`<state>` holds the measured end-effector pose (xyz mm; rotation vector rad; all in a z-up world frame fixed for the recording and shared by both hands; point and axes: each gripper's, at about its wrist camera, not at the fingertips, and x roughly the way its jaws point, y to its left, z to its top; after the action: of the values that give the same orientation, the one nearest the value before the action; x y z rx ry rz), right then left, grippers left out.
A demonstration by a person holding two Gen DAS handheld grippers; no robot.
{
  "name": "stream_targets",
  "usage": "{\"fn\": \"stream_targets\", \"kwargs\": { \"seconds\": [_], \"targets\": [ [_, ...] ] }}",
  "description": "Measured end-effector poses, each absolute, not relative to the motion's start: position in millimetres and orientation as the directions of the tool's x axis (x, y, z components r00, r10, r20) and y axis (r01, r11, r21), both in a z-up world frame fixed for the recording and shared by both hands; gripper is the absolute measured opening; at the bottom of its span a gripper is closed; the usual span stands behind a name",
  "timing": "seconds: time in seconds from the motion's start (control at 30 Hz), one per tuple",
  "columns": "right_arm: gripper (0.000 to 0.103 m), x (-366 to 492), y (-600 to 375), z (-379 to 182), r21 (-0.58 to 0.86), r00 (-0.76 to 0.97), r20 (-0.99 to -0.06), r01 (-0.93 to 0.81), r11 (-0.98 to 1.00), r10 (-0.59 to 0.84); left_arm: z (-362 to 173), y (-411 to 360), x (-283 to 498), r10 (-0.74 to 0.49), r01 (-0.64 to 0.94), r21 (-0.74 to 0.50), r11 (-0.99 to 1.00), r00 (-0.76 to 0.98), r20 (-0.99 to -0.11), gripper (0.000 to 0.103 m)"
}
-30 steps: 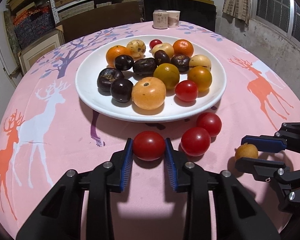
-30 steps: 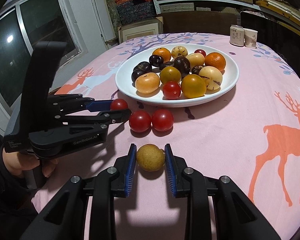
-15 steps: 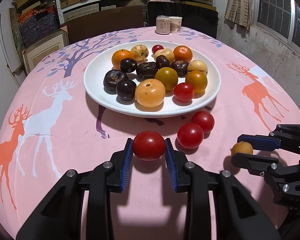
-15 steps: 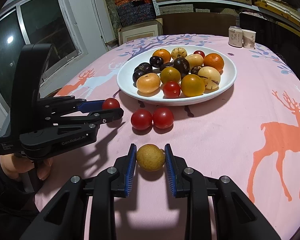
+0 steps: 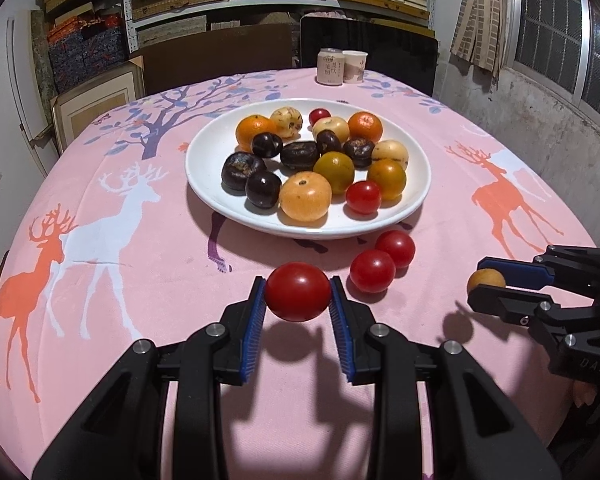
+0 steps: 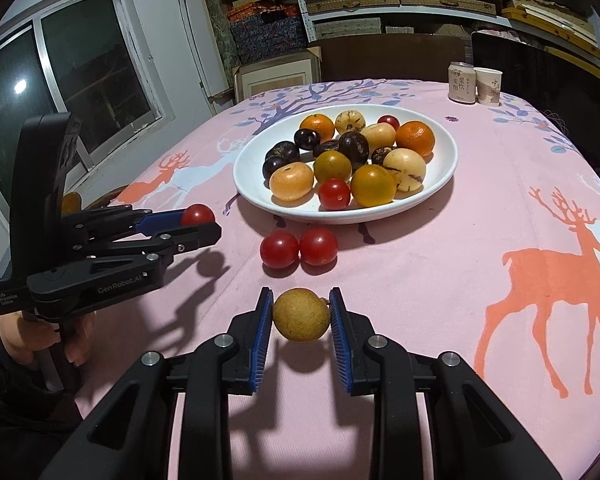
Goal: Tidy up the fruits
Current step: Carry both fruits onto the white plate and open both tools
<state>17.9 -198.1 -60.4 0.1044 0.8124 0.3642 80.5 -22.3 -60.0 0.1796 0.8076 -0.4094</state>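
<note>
My left gripper (image 5: 298,296) is shut on a red tomato (image 5: 298,291) and holds it just above the pink cloth, its shadow showing below. My right gripper (image 6: 301,314) is shut on a small tan round fruit (image 6: 301,314), also lifted off the cloth. Each gripper appears in the other's view: the right one (image 5: 485,285) at the right edge, the left one (image 6: 198,222) at the left with the tomato (image 6: 197,213). Two more red tomatoes (image 5: 373,270) (image 5: 396,248) lie on the cloth before a white plate (image 5: 208,160) piled with oranges, dark plums and yellow fruits.
A can (image 5: 329,66) and a paper cup (image 5: 354,66) stand at the table's far edge, with a dark chair back behind them. A person's hand (image 6: 24,340) grips the left tool's handle. Shelves of boxes fill the back wall. Bare cloth with deer prints lies on both sides of the plate.
My left gripper has lifted the red tomato off the cloth and drawn back a little from the plate. The right gripper still holds the tan fruit in nearly the same place.
</note>
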Motion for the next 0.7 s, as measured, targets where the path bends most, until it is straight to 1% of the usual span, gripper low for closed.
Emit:
{"fn": "stream_targets", "kwargs": {
  "seconds": [0.23,0.43,0.57,0.7],
  "targets": [
    [0.029,24.1,-215.4,-21.0,0.237,0.675,-0.64,-0.281,0.93,0.367,-28.2,-32.3,94.2,-0.3,0.435,0.019,0.9,0.651,-0.697,0.031],
    [0.029,63.7,-230.8,29.7,0.234,0.717,-0.592,-0.286,0.929,0.369,-15.0,-55.1,133.9,-0.286,0.432,0.046,0.901,0.67,-0.685,0.031],
    [0.029,105.4,-234.7,40.0,0.245,0.707,-0.6,-0.284,0.927,0.375,-25.6,-66.8,171.8,-0.27,0.419,0.039,0.907,0.651,-0.71,0.031],
    [0.029,153.4,-233.2,19.1,0.265,0.669,-0.644,-0.26,0.929,0.371,-49.5,-74.4,209.0,-0.246,0.396,0.021,0.918,0.611,-0.752,0.031]
  ]
}}
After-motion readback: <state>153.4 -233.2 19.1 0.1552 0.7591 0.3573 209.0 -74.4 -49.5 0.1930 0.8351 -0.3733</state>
